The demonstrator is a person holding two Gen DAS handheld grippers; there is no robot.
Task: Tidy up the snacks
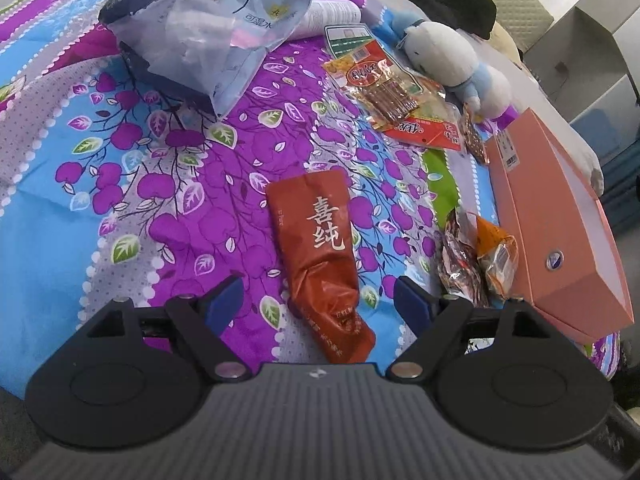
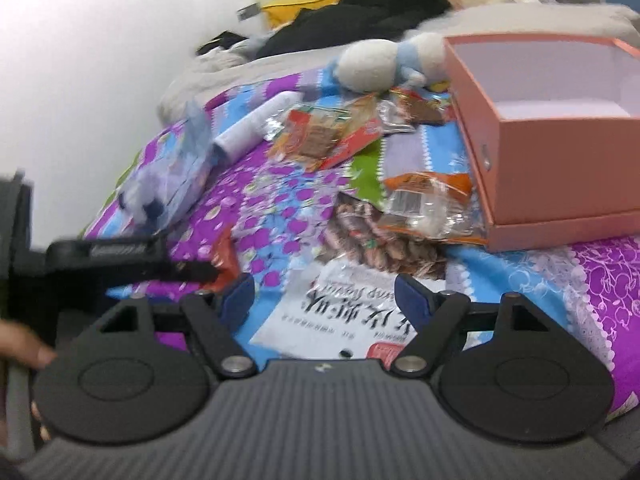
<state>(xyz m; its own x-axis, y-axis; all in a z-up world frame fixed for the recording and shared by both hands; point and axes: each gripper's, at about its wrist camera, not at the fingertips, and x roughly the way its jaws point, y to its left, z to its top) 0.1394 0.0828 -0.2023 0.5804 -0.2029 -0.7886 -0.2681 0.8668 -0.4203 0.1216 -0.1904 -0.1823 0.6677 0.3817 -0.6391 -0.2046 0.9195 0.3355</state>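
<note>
A red-brown snack packet (image 1: 320,256) with white characters lies flat on the flowered bedsheet. My left gripper (image 1: 318,300) is open, and the packet's near end sits between its blue pads without touching them. In the blurred right wrist view, my right gripper (image 2: 324,294) is also open. It stands over a white snack bag (image 2: 340,304) printed with brown sticks, which lies loose on the sheet. The open pink box (image 2: 560,152) stands to the right with an orange packet (image 2: 428,200) leaning at its base. In the left wrist view the pink box (image 1: 560,232) is at the right edge.
Two small foil packs (image 1: 476,260) lie beside the box. More snack packets (image 1: 392,92), a white-and-blue plush toy (image 1: 452,60) and a clear blue plastic bag (image 1: 216,28) sit further back. A person's hand (image 2: 24,352) and the left tool's black body (image 2: 120,258) show at the left.
</note>
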